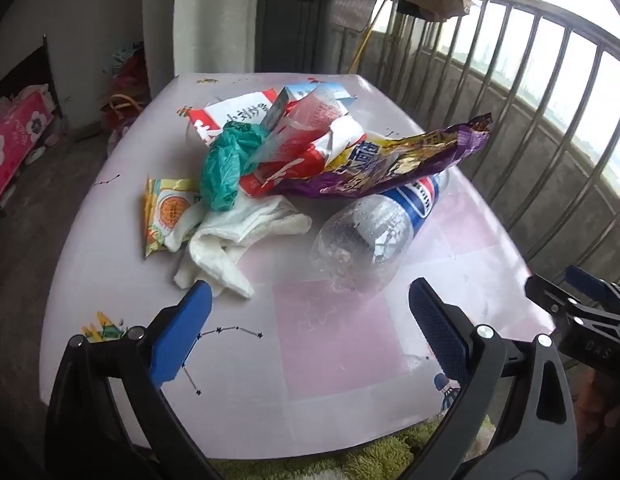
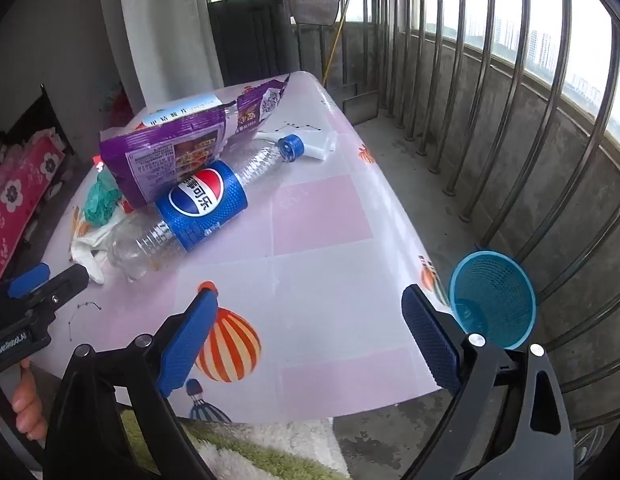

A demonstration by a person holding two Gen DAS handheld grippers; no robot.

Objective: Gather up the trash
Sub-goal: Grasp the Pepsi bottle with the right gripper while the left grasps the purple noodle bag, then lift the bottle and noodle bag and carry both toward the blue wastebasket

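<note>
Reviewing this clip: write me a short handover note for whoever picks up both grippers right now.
Left gripper: jaws open, empty, above the table near the pile.
Right gripper: jaws open, empty.
Trash heaped on the table: bottle lying on its side, purple wrapper, green bag, white cloth, yellow packet, cartons behind.
Blue basket on the floor off the table's right edge looks empty.
Done: nothing collected.
Left: everything.

The purple foil snack bag (image 1: 394, 168) hides the neck of the clear plastic cola bottle (image 1: 374, 232). Beside that bottle, the crumpled white cloth (image 1: 229, 236) partly covers the yellow wrapper (image 1: 165, 212).
</note>
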